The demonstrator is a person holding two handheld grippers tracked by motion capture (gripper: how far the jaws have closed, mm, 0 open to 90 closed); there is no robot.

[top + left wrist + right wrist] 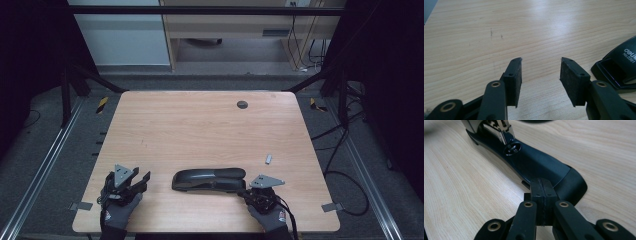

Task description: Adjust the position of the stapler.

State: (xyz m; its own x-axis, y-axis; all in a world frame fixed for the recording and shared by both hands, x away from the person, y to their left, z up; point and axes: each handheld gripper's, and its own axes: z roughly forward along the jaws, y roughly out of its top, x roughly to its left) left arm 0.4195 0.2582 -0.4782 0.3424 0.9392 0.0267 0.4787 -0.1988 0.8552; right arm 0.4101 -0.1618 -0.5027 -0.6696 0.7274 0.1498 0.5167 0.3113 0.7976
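A black stapler lies lengthwise near the front edge of the wooden table. My right gripper is at its right end. In the right gripper view that gripper is shut, pads pressed together with nothing between them, and its tip is over the rounded end of the stapler's base. Farther along the base is the metal magazine. My left gripper is to the left of the stapler, apart from it. Its jaws stand open over bare wood, with the stapler's end off to the right.
A small grey metal piece lies on the table to the right of the stapler. A dark round grommet sits near the far edge. Black frame posts and cables stand around the table.
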